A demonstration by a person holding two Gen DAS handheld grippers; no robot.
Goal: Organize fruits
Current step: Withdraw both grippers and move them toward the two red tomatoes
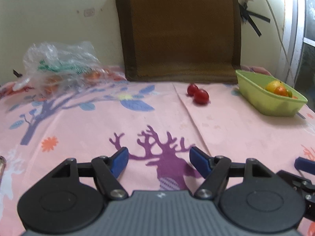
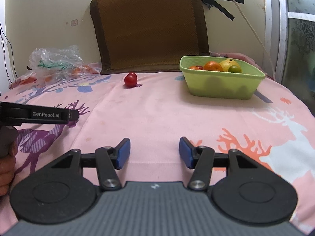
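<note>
Two red fruits (image 2: pixel 130 80) are left loose on the surface, well apart from the green basket (image 2: pixel 222 86). Both the left tongs (image 1: pixel 158 162) and right tongs (image 2: pixel 154 152) are held spread and empty. A reach and pinch on one fruit is judged next.

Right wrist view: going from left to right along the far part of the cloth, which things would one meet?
Plastic bag → two red fruits → green basket holding fruit. The brown cushion stands behind, so I leave it out.

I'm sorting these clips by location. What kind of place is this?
Probably a room at home: a pink deer-print cloth covers the surface, a brown woven mat leans on the wall, and a green fruit basket sits there.
</note>
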